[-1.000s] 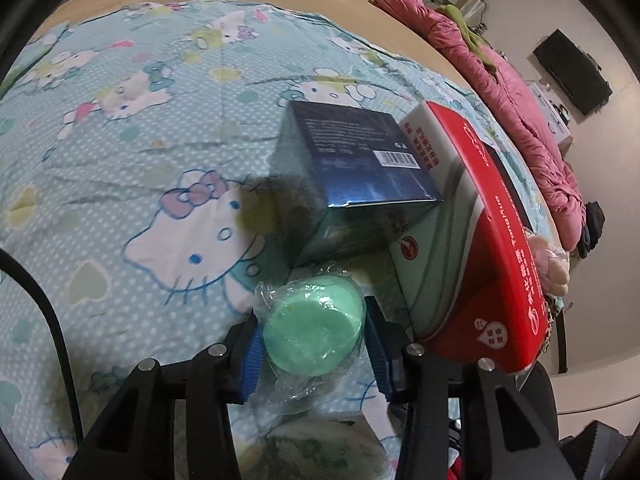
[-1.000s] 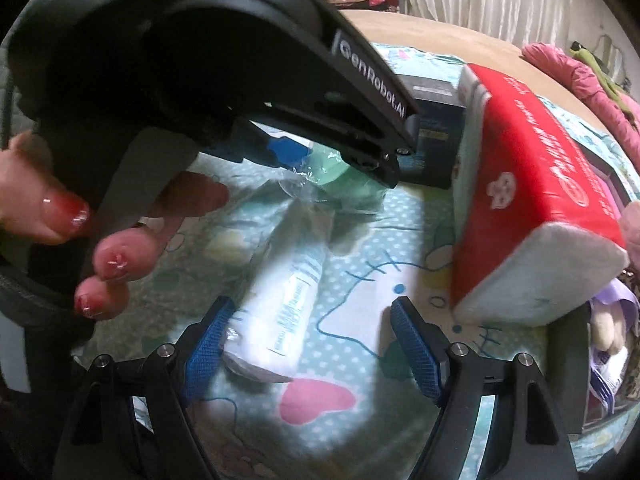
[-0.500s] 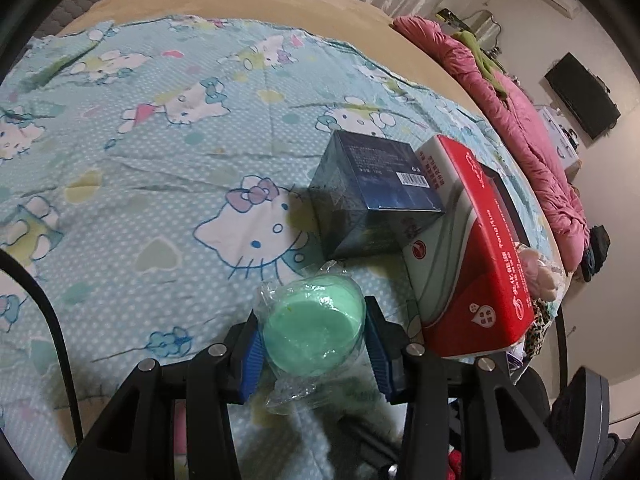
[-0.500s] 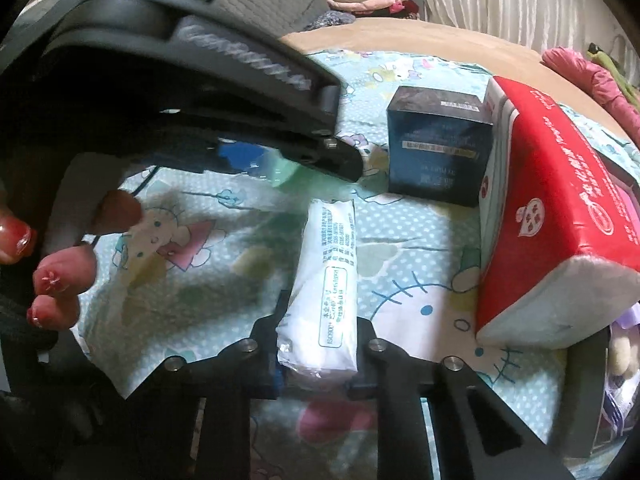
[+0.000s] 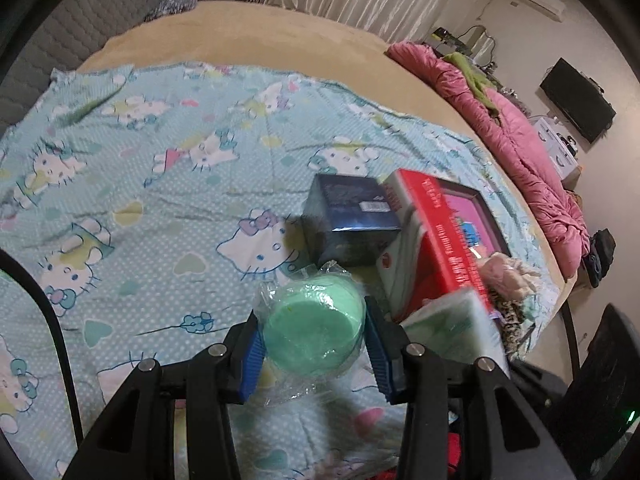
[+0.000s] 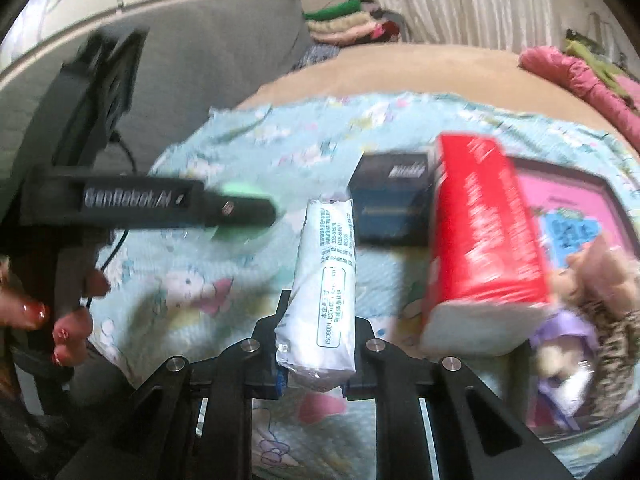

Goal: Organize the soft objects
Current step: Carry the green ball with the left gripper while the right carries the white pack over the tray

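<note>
Left wrist view: the left gripper (image 5: 314, 338) is grasping a round green sponge-like puff (image 5: 314, 332) wrapped in clear plastic, its two blue pads (image 5: 251, 354) pressing on either side of the puff, which is hanging clear above the cartoon-cat bedsheet (image 5: 160, 200). Beyond the puff, a dark blue box (image 5: 348, 224) is sitting on the sheet, and a red and white tissue pack (image 5: 432, 248) is leaning just beside it on the right, apparently touching it. Behind the pack, a pink-lined tray (image 5: 476, 208) is lying on the sheet, and a plush toy (image 5: 508, 276) is resting near its front end. A pink quilt (image 5: 520, 152) is running along the far right edge of the bed. Right wrist view: the right gripper (image 6: 316, 364) is clenching the lower end of a white wrapped pack (image 6: 326, 292) with printed labelling, its jaws having just been closing onto it; the pack is pointing away from the camera and is raised above the sheet. To the left, the left gripper (image 6: 240, 210) is appearing side-on with the green puff between its fingers, and the person's hand (image 6: 60, 320) is wrapping around its handle. The blue box (image 6: 390, 208), the tissue pack (image 6: 484, 240), the tray (image 6: 568, 200) and the plush toy (image 6: 592, 300) are lying to the right; this view is motion-blurred.
</note>
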The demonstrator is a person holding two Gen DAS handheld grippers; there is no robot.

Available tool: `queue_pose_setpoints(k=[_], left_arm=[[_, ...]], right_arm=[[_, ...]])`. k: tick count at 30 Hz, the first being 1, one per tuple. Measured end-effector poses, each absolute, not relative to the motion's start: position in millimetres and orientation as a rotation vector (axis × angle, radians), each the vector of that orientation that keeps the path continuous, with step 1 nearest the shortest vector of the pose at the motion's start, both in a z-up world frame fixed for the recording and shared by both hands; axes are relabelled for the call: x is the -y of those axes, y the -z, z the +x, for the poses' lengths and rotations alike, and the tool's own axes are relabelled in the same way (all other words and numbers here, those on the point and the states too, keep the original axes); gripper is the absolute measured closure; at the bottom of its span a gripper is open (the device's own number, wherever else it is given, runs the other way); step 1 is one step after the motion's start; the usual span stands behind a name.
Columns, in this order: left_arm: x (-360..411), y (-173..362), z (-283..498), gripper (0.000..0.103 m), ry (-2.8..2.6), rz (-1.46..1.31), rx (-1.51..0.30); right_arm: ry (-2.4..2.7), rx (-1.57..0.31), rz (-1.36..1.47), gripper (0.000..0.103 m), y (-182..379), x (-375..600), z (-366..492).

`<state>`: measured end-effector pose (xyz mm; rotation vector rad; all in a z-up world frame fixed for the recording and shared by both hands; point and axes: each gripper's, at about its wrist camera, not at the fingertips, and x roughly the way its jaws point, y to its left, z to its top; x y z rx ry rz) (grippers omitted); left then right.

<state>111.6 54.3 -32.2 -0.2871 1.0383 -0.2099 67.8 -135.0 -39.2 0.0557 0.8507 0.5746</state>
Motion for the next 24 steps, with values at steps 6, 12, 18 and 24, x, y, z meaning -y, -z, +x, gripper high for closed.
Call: queue_pose_setpoints(k=[6,12,18,24], left_arm=[[-26,5,103,0.058,0.249,-0.251,-1.004],[9,-17,99,0.058,0.293,-0.232,-0.982],[45,-33,97,0.058,0.328,-0.196,-0.967],[79,-38,94,0.058,0.357,-0.134,-0.969]], right_arm=[[-0.517,-0.782,0.114,0.085,8,168,63],[-0.468,-0.728,0.163,0.085,-17,198,62],[-0.427,-0.667,0.175,0.085,-38,226,58],[-0.389,-0.646,0.225,0.085,-47,260,60]])
